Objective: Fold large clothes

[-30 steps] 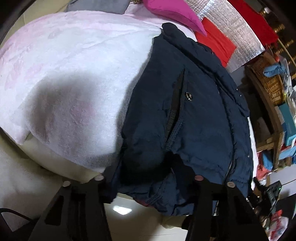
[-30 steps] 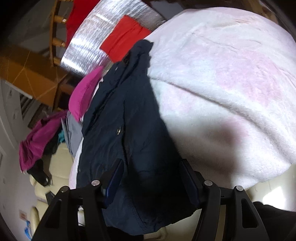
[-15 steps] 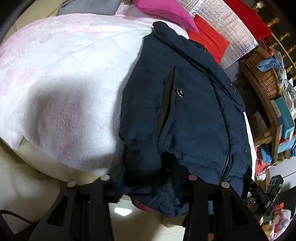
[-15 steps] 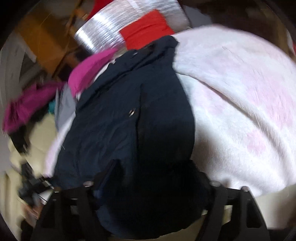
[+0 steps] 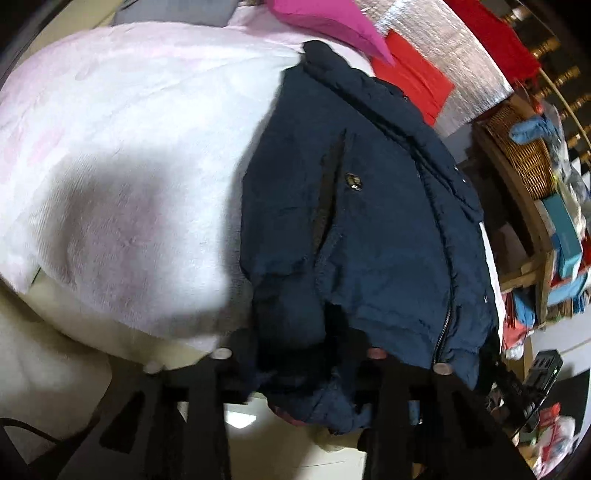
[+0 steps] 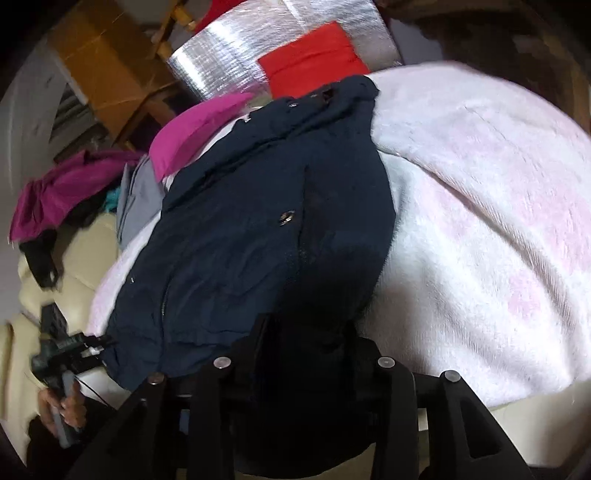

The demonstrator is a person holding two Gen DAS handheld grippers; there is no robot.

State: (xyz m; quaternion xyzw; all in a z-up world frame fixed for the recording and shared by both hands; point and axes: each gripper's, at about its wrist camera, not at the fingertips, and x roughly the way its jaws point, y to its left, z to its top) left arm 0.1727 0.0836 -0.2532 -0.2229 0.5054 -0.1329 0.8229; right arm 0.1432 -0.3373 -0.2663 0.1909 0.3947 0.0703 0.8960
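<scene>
A navy padded jacket [image 5: 376,229] lies on a pale pink fleece blanket [image 5: 129,147], its collar at the far end. It also shows in the right wrist view [image 6: 258,229]. My left gripper [image 5: 299,354] has the jacket's near hem bunched between its fingers and is shut on it. My right gripper [image 6: 303,347] is shut on the dark near edge of the same jacket, beside the blanket [image 6: 480,221]. The fabric hides the fingertips in both views.
A magenta pillow [image 5: 325,22], red cloth [image 5: 413,81] and a silver foil panel [image 5: 450,48] lie beyond the collar. A wooden shelf with a wicker basket [image 5: 524,155] stands at the right. A cream sofa [image 6: 62,266] with piled clothes sits left.
Both grippers have pulled back a little with the jacket's near edge. The right wrist view has swung to the left, so the jacket now sits more central and the sofa shows.
</scene>
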